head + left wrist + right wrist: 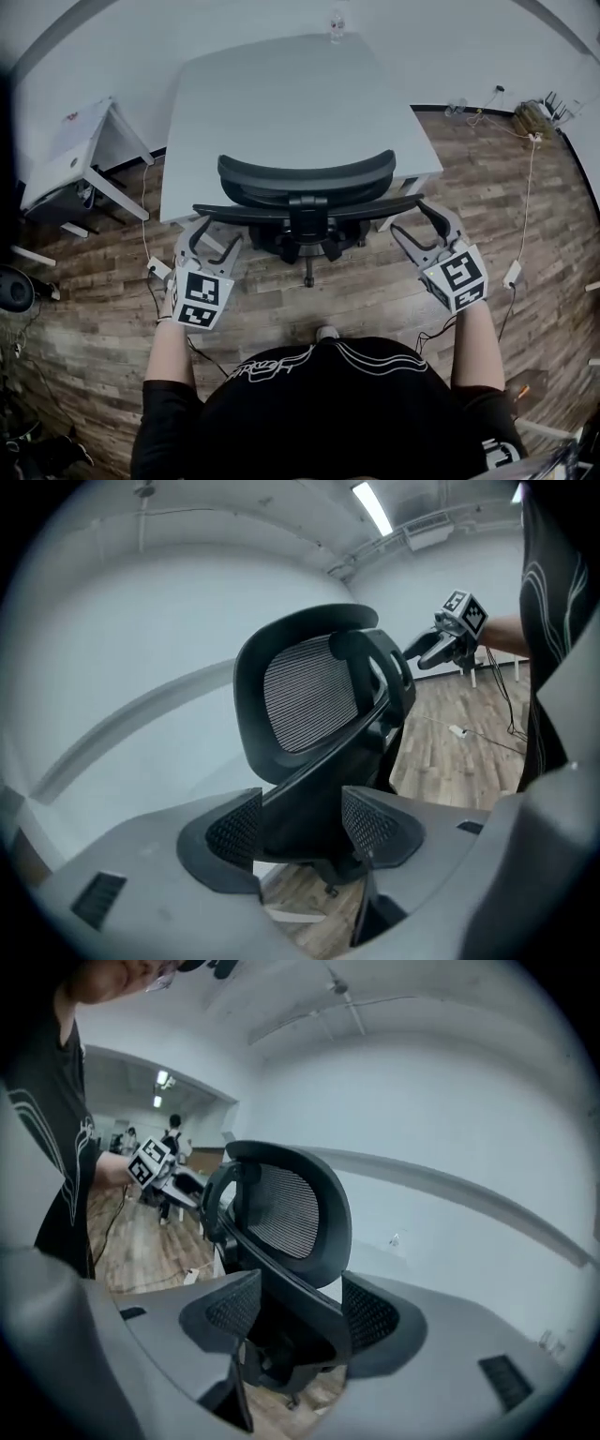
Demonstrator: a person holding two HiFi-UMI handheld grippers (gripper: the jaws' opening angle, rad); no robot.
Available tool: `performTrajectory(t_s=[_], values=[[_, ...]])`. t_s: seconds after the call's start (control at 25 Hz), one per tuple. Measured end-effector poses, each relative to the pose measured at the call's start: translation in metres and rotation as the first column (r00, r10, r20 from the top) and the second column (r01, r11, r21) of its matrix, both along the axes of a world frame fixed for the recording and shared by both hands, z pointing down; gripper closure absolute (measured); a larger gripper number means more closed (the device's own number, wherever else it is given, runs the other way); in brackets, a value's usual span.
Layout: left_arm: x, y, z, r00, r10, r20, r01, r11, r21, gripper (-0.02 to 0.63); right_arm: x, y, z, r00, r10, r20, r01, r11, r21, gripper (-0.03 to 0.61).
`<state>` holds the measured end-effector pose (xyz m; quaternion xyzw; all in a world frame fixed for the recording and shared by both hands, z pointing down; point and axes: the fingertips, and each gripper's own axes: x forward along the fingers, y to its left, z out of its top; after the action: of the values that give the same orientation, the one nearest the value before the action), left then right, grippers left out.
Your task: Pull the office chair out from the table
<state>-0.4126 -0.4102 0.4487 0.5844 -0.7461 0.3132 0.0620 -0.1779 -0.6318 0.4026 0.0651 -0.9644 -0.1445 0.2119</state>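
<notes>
A black mesh-backed office chair (305,176) stands tucked against the near edge of a grey table (281,94). A black crossbar (309,210) runs behind its backrest. My left gripper (217,232) is open at the bar's left end. In the left gripper view the chair (309,696) fills the middle and the bar lies between the left gripper's (302,822) mesh pads. My right gripper (411,218) is open at the bar's right end. In the right gripper view the chair (291,1208) looms ahead, its bar passing between the right gripper's (300,1309) pads.
A small white table (70,159) stands at the left on the wood floor. Cables and a power strip (157,270) lie near the chair's left side, and another cable (525,216) runs along the right. A clear bottle (336,23) stands at the grey table's far edge.
</notes>
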Motion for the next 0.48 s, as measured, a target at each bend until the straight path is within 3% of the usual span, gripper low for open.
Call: performTrajectory(t_s=[0.12,0.2,0.36,0.48], values=[[-0.022,-0.002,0.007,0.999,-0.016,0.028,0.018,0.998,-0.059,0.368,-0.005,-0.010,0.011,0.994,-0.056,-0.089,0.065,0.992,0.107,0.307],[-0.032,-0.001,0.009,0.997,0.005,0.078,0.004,0.994,-0.113,0.368,-0.009,-0.014,0.017,0.986,-0.102,-0.133,0.118,0.986,0.119,0.307],[-0.040,-0.009,0.013,0.971,0.121,0.206,-0.075,0.973,-0.219,0.368,-0.015,-0.026,0.030,0.956,-0.161,-0.247,0.214,0.955,0.208,0.307],[-0.041,-0.013,0.018,0.951,0.206,0.233,-0.132,0.946,-0.296,0.367,-0.017,-0.028,0.041,0.927,-0.209,-0.312,0.286,0.931,0.227,0.308]])
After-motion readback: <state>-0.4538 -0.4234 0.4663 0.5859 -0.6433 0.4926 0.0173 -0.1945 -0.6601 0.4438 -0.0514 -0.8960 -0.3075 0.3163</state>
